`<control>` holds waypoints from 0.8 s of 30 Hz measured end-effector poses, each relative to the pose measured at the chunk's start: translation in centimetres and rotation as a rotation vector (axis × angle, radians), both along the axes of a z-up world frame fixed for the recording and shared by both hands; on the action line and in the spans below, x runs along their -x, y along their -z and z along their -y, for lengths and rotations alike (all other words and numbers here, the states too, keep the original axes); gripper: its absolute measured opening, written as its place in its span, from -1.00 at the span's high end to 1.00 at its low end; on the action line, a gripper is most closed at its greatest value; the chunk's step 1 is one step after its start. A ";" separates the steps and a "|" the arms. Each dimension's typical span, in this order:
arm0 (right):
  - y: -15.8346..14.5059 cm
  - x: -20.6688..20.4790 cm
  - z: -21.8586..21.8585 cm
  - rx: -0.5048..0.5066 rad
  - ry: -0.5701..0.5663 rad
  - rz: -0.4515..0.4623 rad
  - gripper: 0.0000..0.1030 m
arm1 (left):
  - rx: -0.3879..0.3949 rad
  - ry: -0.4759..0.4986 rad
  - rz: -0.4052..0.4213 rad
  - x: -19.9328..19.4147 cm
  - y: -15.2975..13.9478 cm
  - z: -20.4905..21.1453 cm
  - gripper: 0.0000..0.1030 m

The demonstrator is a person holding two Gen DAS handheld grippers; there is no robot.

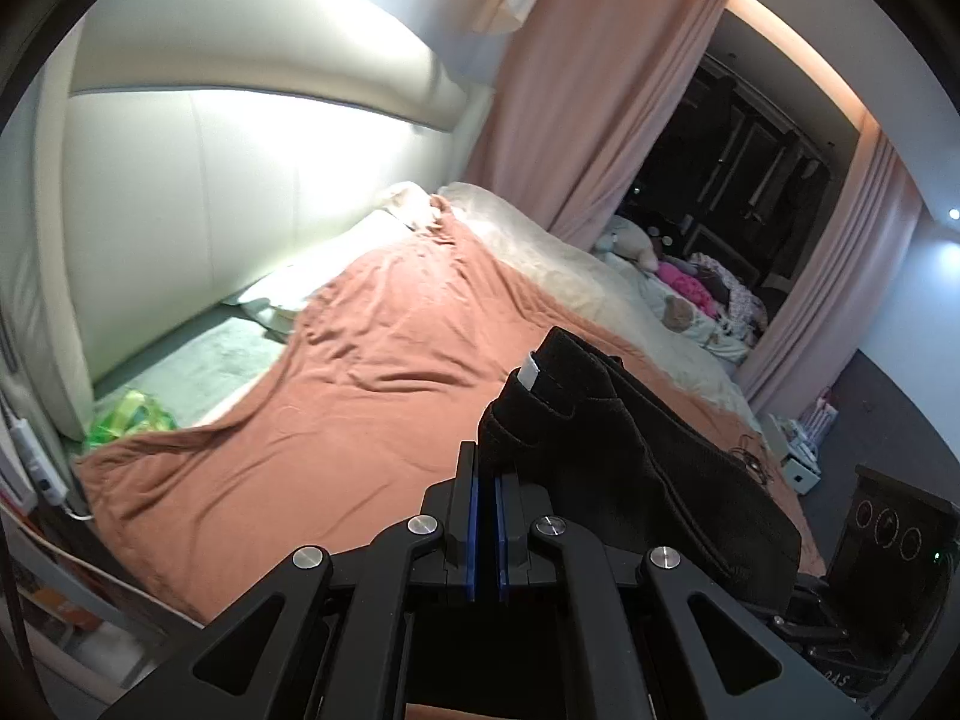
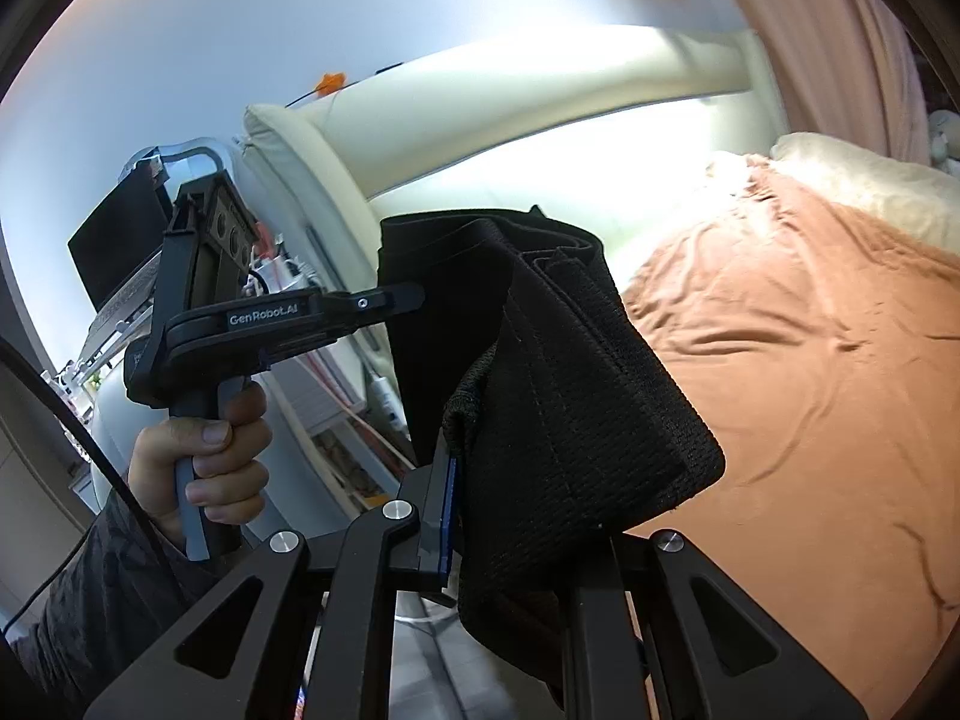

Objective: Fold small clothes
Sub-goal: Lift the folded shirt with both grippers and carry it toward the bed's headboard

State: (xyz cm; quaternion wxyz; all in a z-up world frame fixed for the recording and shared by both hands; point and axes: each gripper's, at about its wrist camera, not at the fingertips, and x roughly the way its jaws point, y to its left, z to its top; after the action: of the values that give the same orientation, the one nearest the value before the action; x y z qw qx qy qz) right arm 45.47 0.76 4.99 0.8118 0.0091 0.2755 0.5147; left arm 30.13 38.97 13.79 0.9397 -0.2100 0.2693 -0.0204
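A small black knit garment point(image 1: 630, 438) with a white label hangs between both grippers above the bed. In the left wrist view my left gripper point(image 1: 486, 474) is shut, its blue pads pinching one edge of the cloth, which trails off to the right. In the right wrist view the black garment point(image 2: 576, 384) drapes over my right gripper point(image 2: 474, 468), which is shut on it; one blue pad point(image 2: 447, 504) shows and the other finger is hidden under the cloth. The left gripper point(image 2: 414, 297), held by a hand point(image 2: 204, 468), bites the garment's upper left edge.
A terracotta sheet point(image 1: 360, 396) covers the bed below, with a cream padded headboard point(image 1: 210, 192) and a pillow point(image 1: 324, 276) behind. A beige blanket point(image 1: 570, 276), soft toys and clothes point(image 1: 690, 294) lie at the far side. A green-yellow bag point(image 1: 129, 417) sits at the left edge. Pink curtains point(image 1: 588, 90) hang beyond.
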 end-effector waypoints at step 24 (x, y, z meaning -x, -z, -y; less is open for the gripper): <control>12.0 -20.2 6.5 0.022 0.005 -0.261 0.84 | -0.076 -0.213 -0.233 -12.5 11.6 -7.7 0.93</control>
State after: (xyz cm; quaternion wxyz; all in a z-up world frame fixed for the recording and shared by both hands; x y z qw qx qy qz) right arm 65.63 -5.75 -7.05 0.7705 0.0678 0.3847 0.5038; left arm 42.67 46.63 2.21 0.9062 -0.2025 0.3531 0.1142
